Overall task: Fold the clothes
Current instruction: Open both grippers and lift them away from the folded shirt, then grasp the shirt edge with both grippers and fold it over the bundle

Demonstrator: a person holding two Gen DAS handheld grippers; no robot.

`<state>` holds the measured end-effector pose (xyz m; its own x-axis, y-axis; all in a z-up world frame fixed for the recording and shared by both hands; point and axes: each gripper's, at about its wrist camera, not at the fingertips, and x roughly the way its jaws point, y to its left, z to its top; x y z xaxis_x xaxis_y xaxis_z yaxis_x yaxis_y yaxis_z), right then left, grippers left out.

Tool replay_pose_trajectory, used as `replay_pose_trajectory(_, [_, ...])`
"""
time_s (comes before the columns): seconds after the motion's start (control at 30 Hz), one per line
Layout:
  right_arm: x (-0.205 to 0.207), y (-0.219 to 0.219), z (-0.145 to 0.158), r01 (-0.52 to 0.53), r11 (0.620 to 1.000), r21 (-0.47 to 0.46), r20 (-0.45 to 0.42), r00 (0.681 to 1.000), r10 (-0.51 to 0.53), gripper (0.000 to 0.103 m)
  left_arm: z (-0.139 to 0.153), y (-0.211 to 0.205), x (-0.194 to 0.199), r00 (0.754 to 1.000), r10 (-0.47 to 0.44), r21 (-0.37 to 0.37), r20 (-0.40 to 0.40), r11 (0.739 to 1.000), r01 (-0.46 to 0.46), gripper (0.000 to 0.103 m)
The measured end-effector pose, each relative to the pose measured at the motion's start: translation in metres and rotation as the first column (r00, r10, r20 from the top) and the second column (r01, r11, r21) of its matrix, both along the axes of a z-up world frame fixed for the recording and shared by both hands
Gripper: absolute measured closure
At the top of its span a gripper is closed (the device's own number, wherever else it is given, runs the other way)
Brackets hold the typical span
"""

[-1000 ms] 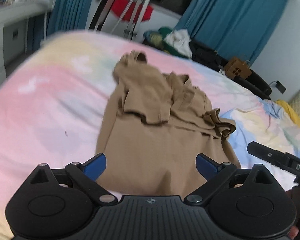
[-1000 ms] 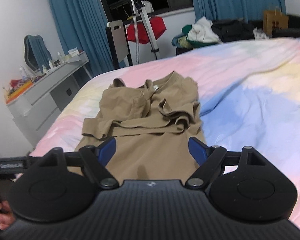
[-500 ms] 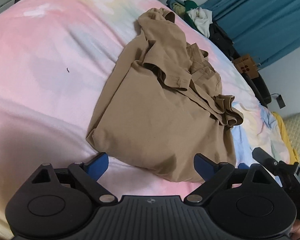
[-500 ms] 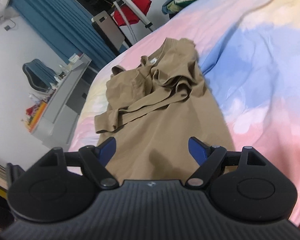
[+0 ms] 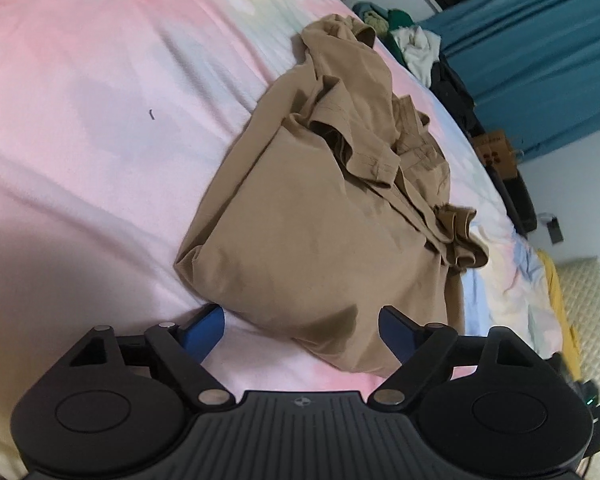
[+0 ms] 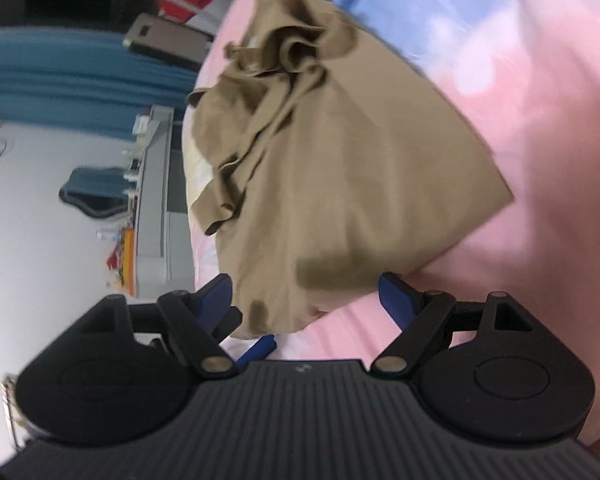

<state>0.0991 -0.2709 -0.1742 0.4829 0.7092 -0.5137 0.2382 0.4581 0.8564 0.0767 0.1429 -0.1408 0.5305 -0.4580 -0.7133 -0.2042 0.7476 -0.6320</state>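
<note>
Tan shirt [image 5: 316, 232] lies crumpled on the bed [image 5: 80, 128], on the pastel pink-blue-yellow sheet; sleeves and collar bunched in a heap at the end away from both grippers, hem end nearest them.

Left gripper [image 5: 300, 330]: jaws apart and closing; hem of the shirt sits in the gap between the blue pads, cloth just ahead of and between them; pads not pressing on it; left pad [image 5: 204, 330] over bare sheet just beside the shirt's folded corner, right pad over the tan cloth.

Right gripper [image 6: 304, 300]: view rolled hard to one side, somewhat blurred; jaws wide apart; near edge of the shirt lies between the pads, not clamped; left pad [image 6: 216, 294] at the shirt's edge, right pad just clear of the cloth over pink sheet; a second blue pad tip [image 6: 258, 350] shows low between the fingers, likely the other gripper's.

Beyond the shirt from the left gripper: pile of clothes [image 5: 404, 40], blue curtains [image 5: 540, 72]. Off to the left of the right gripper: grey dresser [image 6: 156, 208], clutter on top too blurred to name.
</note>
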Motion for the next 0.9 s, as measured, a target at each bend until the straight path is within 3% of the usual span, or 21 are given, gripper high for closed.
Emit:
replay_pose_trajectory(0.1, [-0.004, -0.001, -0.007, 0.016, 1.0, -0.002, -0.063, 0.998, -0.017, 0.021, -0.004, 0.007, 0.0, 0.999, 0.053, -0.05, -0.001, 0.997, -0.053, 0.024])
replay_pose_trajectory(0.27, [-0.001, -0.007, -0.012, 0.066, 0.998, -0.017, -0.066, 0.996, -0.067, 0.023, -0.012, 0.017, 0.003, 0.993, 0.121, -0.126, -0.015, 0.985, -0.122, 0.037])
replay_pose_trajectory(0.37, [0.0, -0.018, -0.013, 0.129, 0.991, -0.042, -0.066, 0.989, -0.131, 0.035, -0.015, 0.022, 0.005, 0.987, 0.162, -0.16, -0.007, 0.974, -0.161, 0.051])
replay_pose_trajectory(0.43, [0.0, -0.02, -0.008, 0.138, 0.984, -0.115, -0.037, 0.989, -0.144, 0.068, -0.015, 0.023, 0.007, 0.984, 0.177, -0.172, 0.007, 0.97, -0.173, 0.069])
replay_pose_trajectory(0.5, [0.0, -0.023, -0.005, 0.15, 0.977, -0.152, -0.02, 0.988, -0.155, 0.09, -0.014, 0.021, 0.008, 0.984, 0.177, -0.175, 0.027, 0.97, -0.169, 0.084])
replay_pose_trajectory(0.63, [-0.001, -0.021, 0.01, 0.151, 0.973, -0.172, 0.052, 0.988, -0.144, 0.095, 0.001, 0.022, 0.005, 0.98, 0.182, -0.196, 0.076, 0.967, -0.164, 0.091])
replay_pose_trajectory(0.7, [-0.003, -0.023, 0.026, 0.162, 0.972, -0.169, 0.104, 0.984, -0.146, 0.096, 0.017, 0.026, 0.002, 0.975, 0.193, -0.229, 0.109, 0.959, -0.165, 0.092])
replay_pose_trajectory(0.9, [-0.016, -0.031, 0.089, 0.198, 0.971, -0.135, 0.261, 0.952, -0.158, 0.096, 0.079, 0.023, -0.008, 0.964, 0.181, -0.22, 0.194, 0.966, -0.137, 0.094])
